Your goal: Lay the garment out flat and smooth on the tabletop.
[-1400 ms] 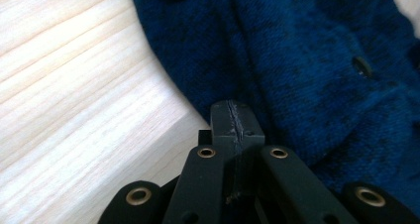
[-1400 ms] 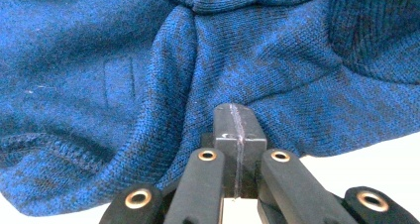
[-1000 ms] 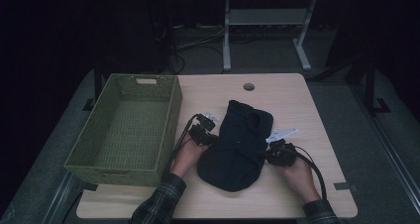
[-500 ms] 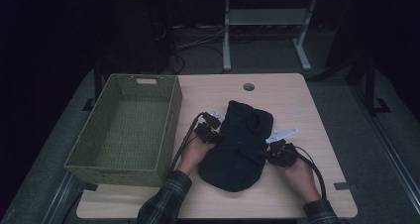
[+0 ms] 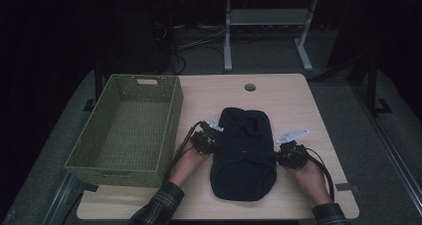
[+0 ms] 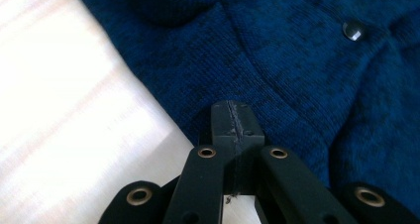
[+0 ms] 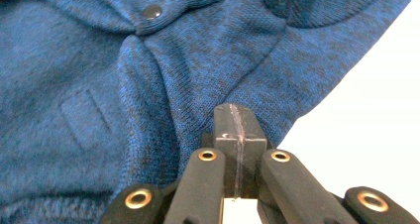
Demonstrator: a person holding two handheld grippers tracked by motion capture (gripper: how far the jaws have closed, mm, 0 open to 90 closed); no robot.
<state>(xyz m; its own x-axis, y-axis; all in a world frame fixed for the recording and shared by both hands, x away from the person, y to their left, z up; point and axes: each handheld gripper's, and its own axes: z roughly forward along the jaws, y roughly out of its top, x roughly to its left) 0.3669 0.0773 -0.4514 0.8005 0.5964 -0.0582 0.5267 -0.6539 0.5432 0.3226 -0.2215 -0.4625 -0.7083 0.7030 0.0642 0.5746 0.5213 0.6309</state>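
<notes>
Dark blue knitted fabric, a small cardigan (image 5: 244,153) with snap buttons, lies flat on a pale wooden table (image 5: 278,93), a little below and right of the table's centre, its collar toward twelve o'clock and its hem toward six. A person's forearms in plaid sleeves come in from six o'clock, each hand holding a black gripper. At the garment's nine o'clock edge sits the left gripper (image 5: 213,144), its jaws pressed together with no gap between them, their tips lying on the edge of the knit. In the left gripper view the closed tips (image 6: 232,121) rest on the blue fabric just beside the bare tabletop, with one snap button (image 6: 352,30) toward one o'clock. At the garment's three o'clock edge sits the right gripper (image 5: 276,157), likewise closed tight, its tips (image 7: 234,124) on the fabric's border. Whether either pinches cloth cannot be told. At nine o'clock on the table stands a green woven basket (image 5: 171,120), just beside the left hand.
</notes>
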